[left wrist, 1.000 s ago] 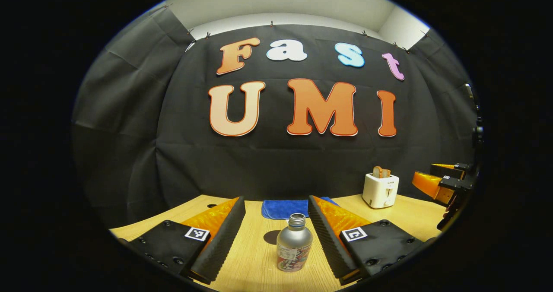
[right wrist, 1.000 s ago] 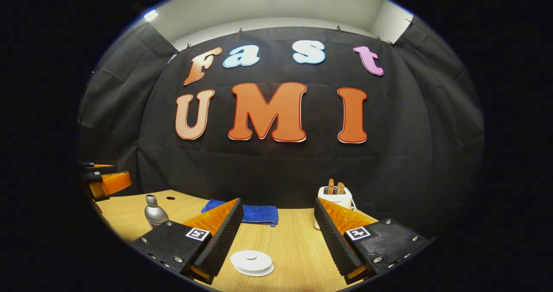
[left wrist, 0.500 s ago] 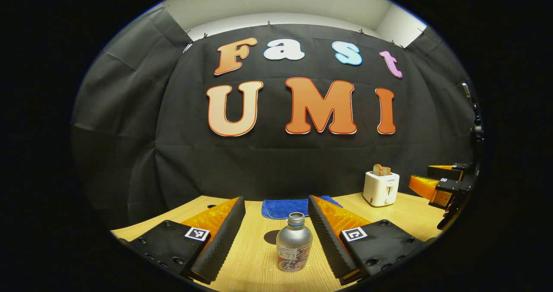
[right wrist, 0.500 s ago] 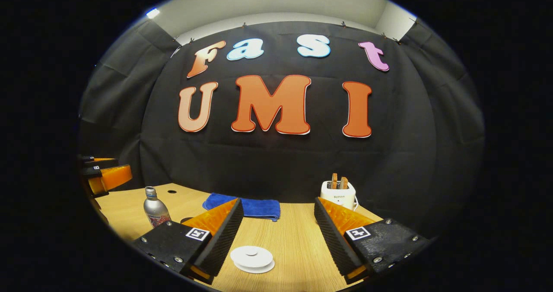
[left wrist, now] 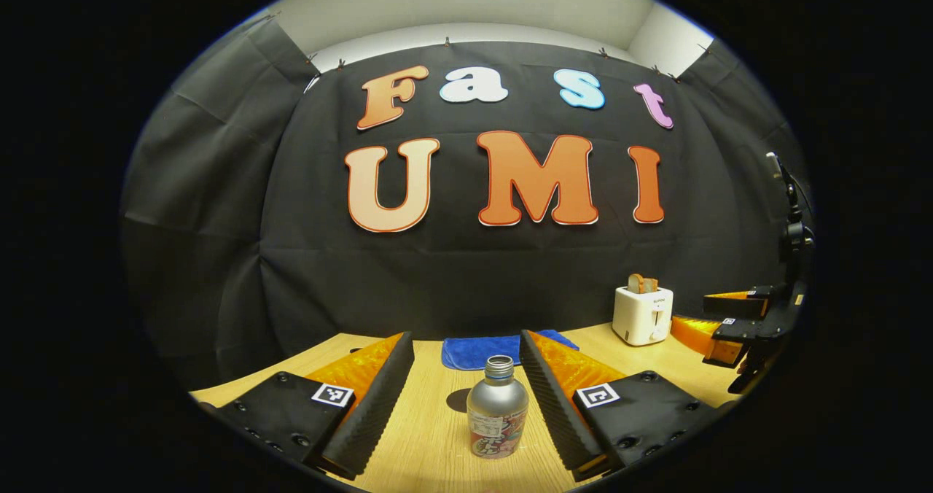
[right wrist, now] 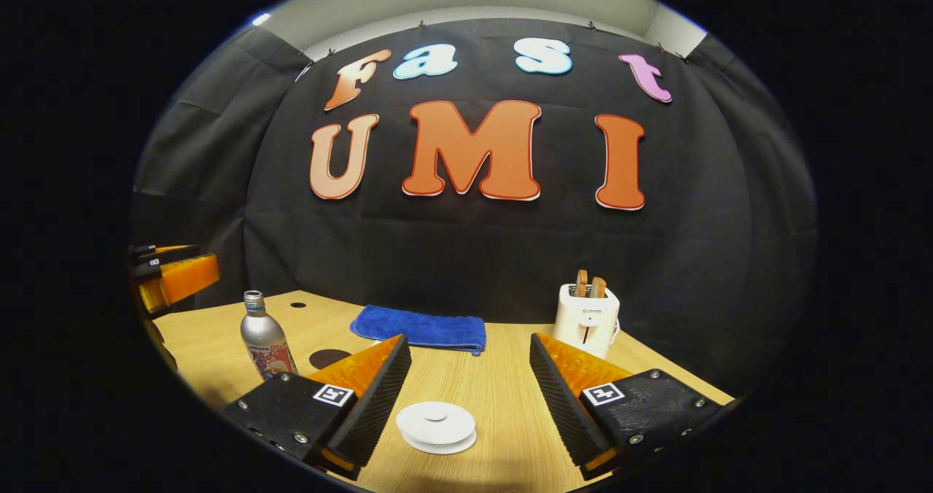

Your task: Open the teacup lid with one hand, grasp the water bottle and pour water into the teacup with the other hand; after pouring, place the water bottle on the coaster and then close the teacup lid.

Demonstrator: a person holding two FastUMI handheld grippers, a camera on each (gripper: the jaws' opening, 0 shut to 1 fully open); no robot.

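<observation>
Both cameras sit low over the light wooden tabletop (left wrist: 430, 435) facing the back wall, sharing the folded blue cloth (left wrist: 474, 351) and white toaster (right wrist: 587, 318).

You cannot read much here. The toaster (right wrist: 587, 319) carries a small dark brand mark on its front, too small to make out. The water bottle (left wrist: 497, 418) has a printed colourful label, its writing unreadable.

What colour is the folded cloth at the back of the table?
Blue. The folded cloth shows best in the right gripper view, lying flat near the booth wall.
</observation>
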